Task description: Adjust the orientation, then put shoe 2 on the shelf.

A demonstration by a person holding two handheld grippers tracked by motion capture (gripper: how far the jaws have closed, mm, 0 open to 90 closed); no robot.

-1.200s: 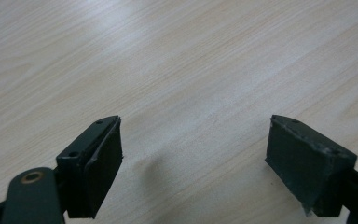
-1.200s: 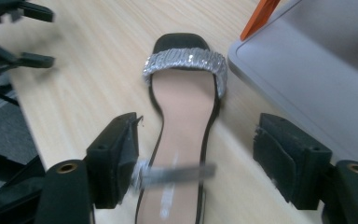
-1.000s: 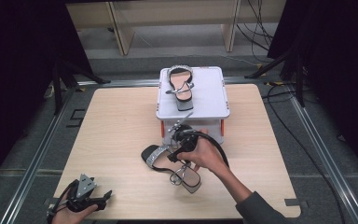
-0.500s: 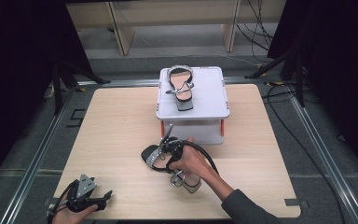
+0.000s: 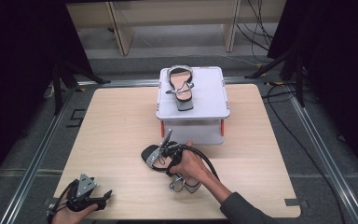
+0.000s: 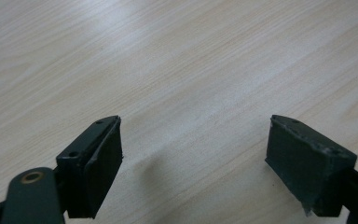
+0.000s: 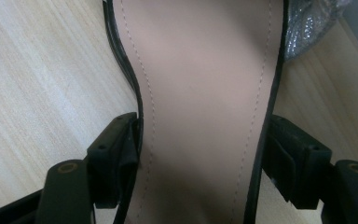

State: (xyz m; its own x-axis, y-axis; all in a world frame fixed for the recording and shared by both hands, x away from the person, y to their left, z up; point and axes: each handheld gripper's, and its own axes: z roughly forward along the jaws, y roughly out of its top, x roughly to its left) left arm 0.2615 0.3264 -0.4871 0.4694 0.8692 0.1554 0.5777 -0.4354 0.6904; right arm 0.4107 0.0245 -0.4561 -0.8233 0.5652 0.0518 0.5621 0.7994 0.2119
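1. Straddling the sandal at its waist, the right claw is seen w/ jaws wide; both pads sit at the sole edges, the left one touching the black rim. Jaws have just been closing a little w/ the sole between them; firm pinch can't be confirmed.
2. Sandal lies on the bench in front of the raised grey stand, near-centre. Long axis runs straight ahead along the claw's line of sight, so jaws cross it at the narrowest part; toe end w/ glitter strap is ahead.
3. Right hand is on it; left claw is well apart at the near-left corner, jaws wide open, nothing between, pointed at bare wood.
4. Materials: smooth pinkish-tan insole w/ stitched border, thin black edge and straps, silver sparkly band, block heel. Bench is pale wood-grain laminate.
5. Second sandal rests atop the stand, matching.
6. Judgement: next move likely needs squeeze across the waist; thin sole could twist.
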